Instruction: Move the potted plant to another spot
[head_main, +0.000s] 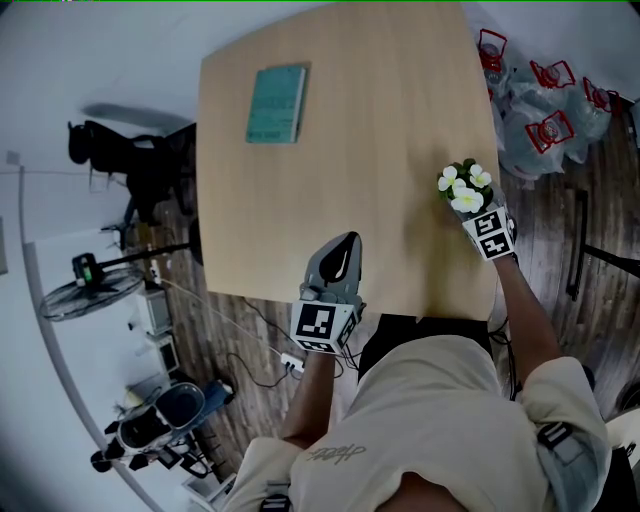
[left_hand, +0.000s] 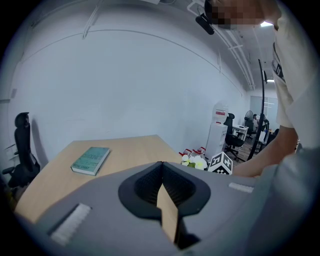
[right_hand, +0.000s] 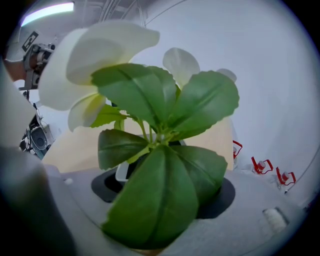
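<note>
The potted plant (head_main: 465, 188), white flowers over green leaves, stands near the right edge of the wooden table (head_main: 380, 130). My right gripper (head_main: 472, 208) reaches it from the near side. In the right gripper view the leaves (right_hand: 160, 150) fill the frame and the small white pot (right_hand: 121, 172) sits between the jaws. The leaves hide whether the pads press on it. My left gripper (head_main: 343, 240) rests over the table's near edge, jaws shut on nothing (left_hand: 161, 165). From there the plant (left_hand: 194, 161) shows at the right.
A teal book (head_main: 277, 103) lies on the far left part of the table. Clear bags with red-handled items (head_main: 545, 115) lie on the floor past the right edge. A black office chair (head_main: 120, 160) and a floor fan (head_main: 90, 285) stand to the left.
</note>
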